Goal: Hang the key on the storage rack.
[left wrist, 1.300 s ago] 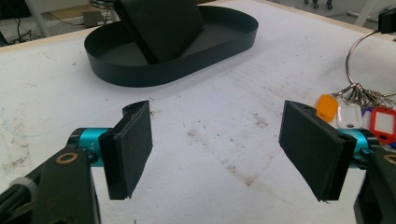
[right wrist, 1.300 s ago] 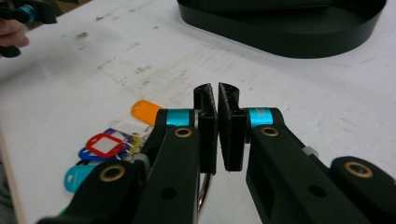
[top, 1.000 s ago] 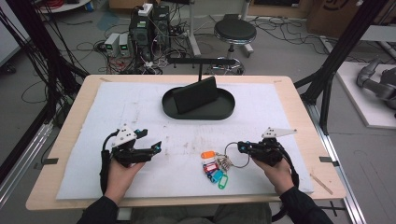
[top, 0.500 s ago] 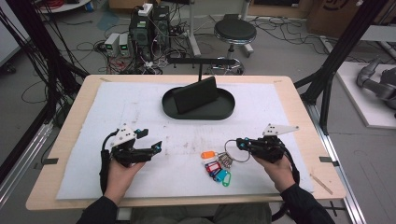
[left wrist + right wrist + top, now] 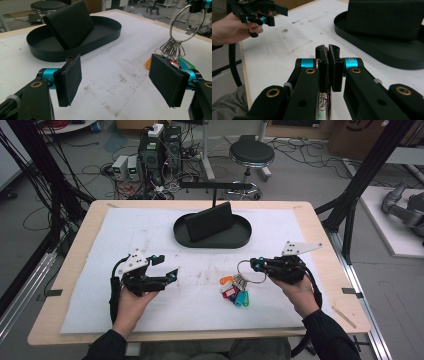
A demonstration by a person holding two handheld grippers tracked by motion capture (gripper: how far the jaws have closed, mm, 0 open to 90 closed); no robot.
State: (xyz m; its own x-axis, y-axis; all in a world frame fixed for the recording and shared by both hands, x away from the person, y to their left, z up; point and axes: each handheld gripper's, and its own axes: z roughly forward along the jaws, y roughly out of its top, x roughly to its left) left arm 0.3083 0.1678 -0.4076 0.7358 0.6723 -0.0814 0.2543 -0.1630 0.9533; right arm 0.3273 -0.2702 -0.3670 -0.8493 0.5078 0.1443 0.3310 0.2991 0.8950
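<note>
Right gripper (image 5: pixel 256 264): jaws pressed together on the large metal ring (image 5: pixel 248 271) of a key bunch; the right gripper view shows the two pads meeting with a sliver of metal beneath them. The ring stands upright from the pinch, and the keys with coloured tags (image 5: pixel 234 292) hang from it, their lower ends apparently touching the white mat (image 5: pixel 300 315) on the tabletop (image 5: pixel 327 235), right of centre and nearer than the black oval tray (image 5: pixel 212 240).

Left gripper (image 5: pixel 166 276): jaws spread, nothing between them, held just above the mat at the left, well apart from the keys. In the left gripper view it points toward the tray and the hanging ring (image 5: pixel 187 25).

The tray sits at the far centre of the mat with a dark wallet-like case (image 5: pixel 209 221) leaning upright inside it.

Risks, as judged:
- The grip is on a thin round wire. It may swivel or slide between the pads, so the bunch could drop.
- The dangling tags may swing during a carry. They could snag the tray rim or knock over the leaning case if brought in low.
- If the keys are meant for the tray, a release from height may scatter them outside it.
- The idle left gripper stands clear for now. A sideways sweep of the bunch could foul it.
</note>
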